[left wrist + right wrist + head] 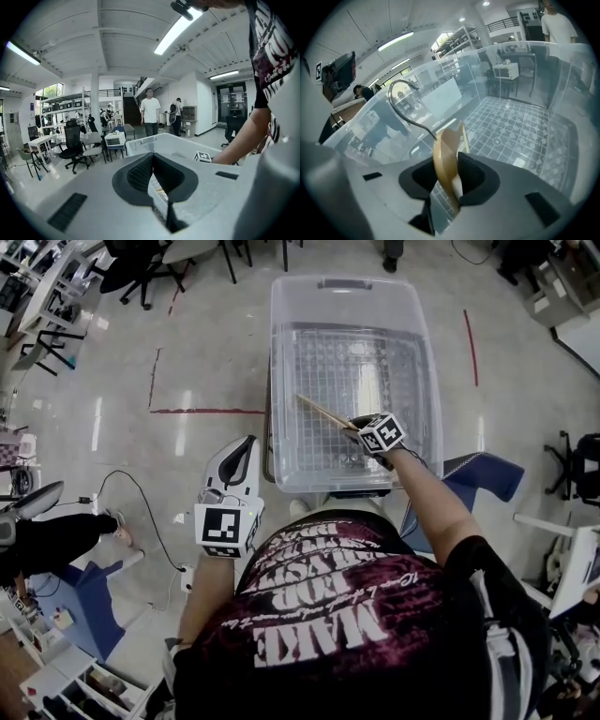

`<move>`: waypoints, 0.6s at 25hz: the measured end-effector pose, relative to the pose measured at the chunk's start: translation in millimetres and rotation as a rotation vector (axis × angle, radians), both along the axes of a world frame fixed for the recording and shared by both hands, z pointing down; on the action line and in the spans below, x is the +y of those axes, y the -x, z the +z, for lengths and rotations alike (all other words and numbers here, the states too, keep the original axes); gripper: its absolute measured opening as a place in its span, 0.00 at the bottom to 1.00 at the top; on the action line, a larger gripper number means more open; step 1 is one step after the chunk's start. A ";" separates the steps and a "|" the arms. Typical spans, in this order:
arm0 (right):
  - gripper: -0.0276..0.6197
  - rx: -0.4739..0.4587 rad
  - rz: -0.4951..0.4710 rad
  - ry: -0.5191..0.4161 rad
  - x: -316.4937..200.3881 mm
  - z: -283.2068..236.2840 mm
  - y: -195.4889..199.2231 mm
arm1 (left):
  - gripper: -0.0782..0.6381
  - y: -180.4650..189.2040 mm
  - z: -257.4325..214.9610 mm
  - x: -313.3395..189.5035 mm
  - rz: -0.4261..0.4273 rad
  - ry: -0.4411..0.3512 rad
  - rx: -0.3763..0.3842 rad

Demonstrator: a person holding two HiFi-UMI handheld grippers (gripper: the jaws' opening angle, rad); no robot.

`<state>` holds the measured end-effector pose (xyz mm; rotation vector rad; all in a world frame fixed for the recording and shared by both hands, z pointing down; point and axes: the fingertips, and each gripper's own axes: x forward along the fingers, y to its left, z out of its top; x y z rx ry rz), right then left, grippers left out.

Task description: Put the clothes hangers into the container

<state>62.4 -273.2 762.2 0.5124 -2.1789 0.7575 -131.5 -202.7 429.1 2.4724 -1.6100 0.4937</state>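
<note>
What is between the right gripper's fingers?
A wooden clothes hanger, above the clear container's gridded floor; the right gripper view shows it.

Wooden hanger (pixel 444 154) stands between parted jaws of the hand-held gripper (pixel 448 177), inside clear container (pixel 520 126).

Head cam looks steeply down past the person (pixel 356 634) at the container (pixel 356 283), shared by all views. Right claw (pixel 447 183) cam sits inside it, near the floor. Left claw (pixel 157 187) cam faces the room, with the container rim just ahead.
</note>
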 end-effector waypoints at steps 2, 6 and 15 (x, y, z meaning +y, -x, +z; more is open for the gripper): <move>0.22 0.011 -0.008 0.007 0.7 6.0 -1.6 | 0.12 -4.4 -1.1 -0.5 0.009 0.000 -0.005; 0.22 0.046 0.028 0.034 -2.9 21.8 -10.3 | 0.12 -11.0 -0.9 -4.3 0.022 0.002 -0.010; 0.23 0.084 0.091 0.040 -8.1 35.9 -25.3 | 0.12 -24.5 1.3 -6.6 0.048 -0.001 -0.017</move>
